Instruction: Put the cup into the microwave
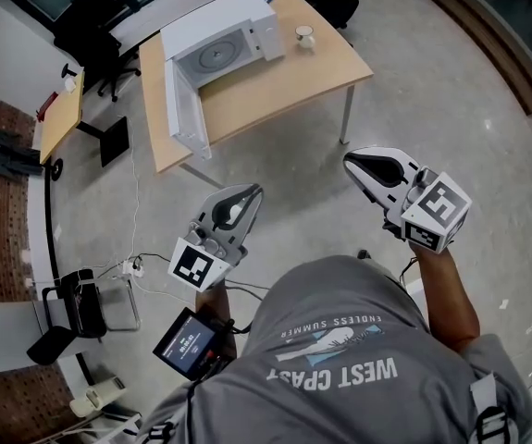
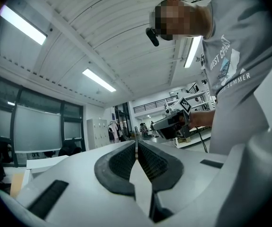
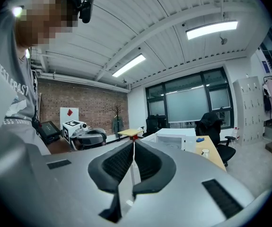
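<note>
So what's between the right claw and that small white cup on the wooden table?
Between the right claw and the small white cup: only grey floor, then bare light wooden tabletop, seen in the head view.

Light: bright and even, from ceiling strip lights point(image 2: 23, 25), blown out to white glare in both gripper views. Shadows: soft, faint under the far table point(image 1: 247, 95). Distortion: strong fisheye bowing in all views, with dark corners. Focus: the near shells of the left gripper point(image 2: 136, 143) and right gripper point(image 3: 133, 142) are soft; the far room is sharper.
</note>
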A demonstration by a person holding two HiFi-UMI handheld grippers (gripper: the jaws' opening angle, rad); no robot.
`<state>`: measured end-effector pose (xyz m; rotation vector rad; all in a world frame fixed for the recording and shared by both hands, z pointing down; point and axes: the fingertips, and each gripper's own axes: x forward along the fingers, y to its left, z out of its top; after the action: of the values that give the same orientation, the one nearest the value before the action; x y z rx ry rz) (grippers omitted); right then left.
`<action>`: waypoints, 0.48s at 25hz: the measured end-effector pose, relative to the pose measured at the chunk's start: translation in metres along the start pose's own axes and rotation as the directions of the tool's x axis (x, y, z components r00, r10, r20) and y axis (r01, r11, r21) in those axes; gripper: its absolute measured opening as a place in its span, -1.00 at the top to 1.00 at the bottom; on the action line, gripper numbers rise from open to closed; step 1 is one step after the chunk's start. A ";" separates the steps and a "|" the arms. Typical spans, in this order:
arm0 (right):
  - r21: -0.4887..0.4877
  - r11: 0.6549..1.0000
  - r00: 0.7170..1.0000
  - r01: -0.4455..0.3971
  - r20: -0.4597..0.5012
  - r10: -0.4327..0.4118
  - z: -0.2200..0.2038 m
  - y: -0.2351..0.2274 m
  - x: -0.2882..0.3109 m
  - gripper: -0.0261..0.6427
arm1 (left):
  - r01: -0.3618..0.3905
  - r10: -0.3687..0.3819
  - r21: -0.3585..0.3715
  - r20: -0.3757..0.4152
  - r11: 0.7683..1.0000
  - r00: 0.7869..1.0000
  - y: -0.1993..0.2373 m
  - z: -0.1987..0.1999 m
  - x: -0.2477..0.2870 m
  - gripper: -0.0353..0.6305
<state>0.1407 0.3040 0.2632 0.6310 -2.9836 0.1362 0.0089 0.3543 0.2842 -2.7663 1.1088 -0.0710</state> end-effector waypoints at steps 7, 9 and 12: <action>-0.010 1.000 0.999 0.026 -0.023 -0.027 0.005 0.005 0.019 0.86 | 0.025 -0.025 -0.010 0.029 1.000 0.999 0.014 -0.001 -0.010 0.82; -0.002 0.999 0.999 0.032 -0.038 -0.032 0.002 0.002 0.024 0.86 | 0.024 -0.024 -0.018 0.032 1.000 0.999 0.018 -0.003 -0.011 0.82; 0.005 1.000 0.998 0.030 -0.053 -0.029 -0.001 -0.008 0.036 0.86 | 0.014 -0.013 -0.037 0.024 0.999 1.000 0.027 -0.008 -0.013 0.83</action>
<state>0.1114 0.2825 0.2683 0.6611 -2.9229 0.1577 -0.0200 0.3429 0.2878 -2.7999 1.0963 -0.0195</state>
